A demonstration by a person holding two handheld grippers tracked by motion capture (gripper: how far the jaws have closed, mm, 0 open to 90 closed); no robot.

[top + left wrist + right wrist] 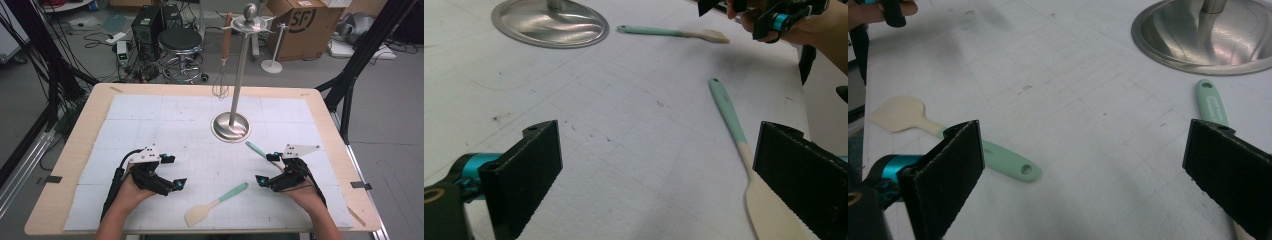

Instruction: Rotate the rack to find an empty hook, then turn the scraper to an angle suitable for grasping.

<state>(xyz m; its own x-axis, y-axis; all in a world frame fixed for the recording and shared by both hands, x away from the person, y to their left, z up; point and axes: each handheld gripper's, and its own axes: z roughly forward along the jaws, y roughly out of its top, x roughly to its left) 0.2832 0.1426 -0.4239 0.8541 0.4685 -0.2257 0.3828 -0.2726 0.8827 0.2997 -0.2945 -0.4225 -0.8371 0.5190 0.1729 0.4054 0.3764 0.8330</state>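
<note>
Spatula (215,204) with a mint-green handle and cream silicone blade is lying flat on the white mat (150,125), just ahead of the left gripper (170,172) and toward its right jaw, between the two grippers. A second utensil (256,149) with the same green handle is lying beside the right gripper (267,169), its handle passing under that gripper's right jaw in the right gripper view. Both grippers are resting with jaws spread wide, holding nothing. The spatula is probably light, with a stiff handle and a bendy, slightly slippery blade; pinching mid-handle should be safest. Counting: two green-handled utensils on the mat, one whisk (222,60) hanging on one steel stand (231,126).
</note>
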